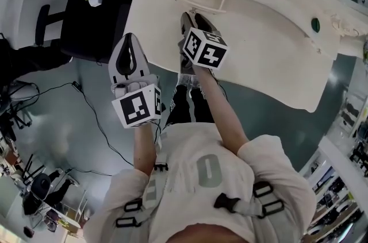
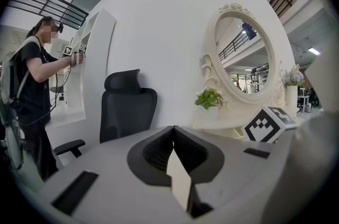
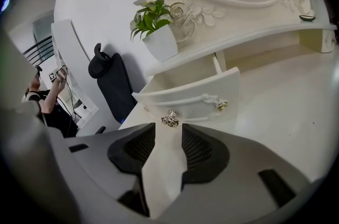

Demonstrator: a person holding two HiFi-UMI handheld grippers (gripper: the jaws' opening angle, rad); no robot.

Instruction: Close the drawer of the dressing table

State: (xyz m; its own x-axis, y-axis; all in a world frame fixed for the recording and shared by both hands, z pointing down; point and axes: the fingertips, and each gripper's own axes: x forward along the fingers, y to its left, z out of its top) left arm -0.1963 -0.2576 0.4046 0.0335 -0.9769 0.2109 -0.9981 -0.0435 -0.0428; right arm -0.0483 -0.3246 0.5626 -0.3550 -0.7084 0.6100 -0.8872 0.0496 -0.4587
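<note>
Fingers (image 3: 200, 150) of the right gripper (image 3: 168, 132), half apart and empty, face the knob (image 3: 170, 119) of the open drawer (image 3: 204, 95); an off-centre push could skew it. The left gripper (image 2: 173, 130) has its fingers together, empty.

The dressing table (image 1: 259, 46) and its drawer (image 3: 204, 91) are coated in smooth, softly glossy cream paint. The knob (image 3: 170, 119), at twelve o'clock from the right gripper (image 3: 168, 127), is made of shiny metal. The gripper is moulded in matt grey plastic.
</note>
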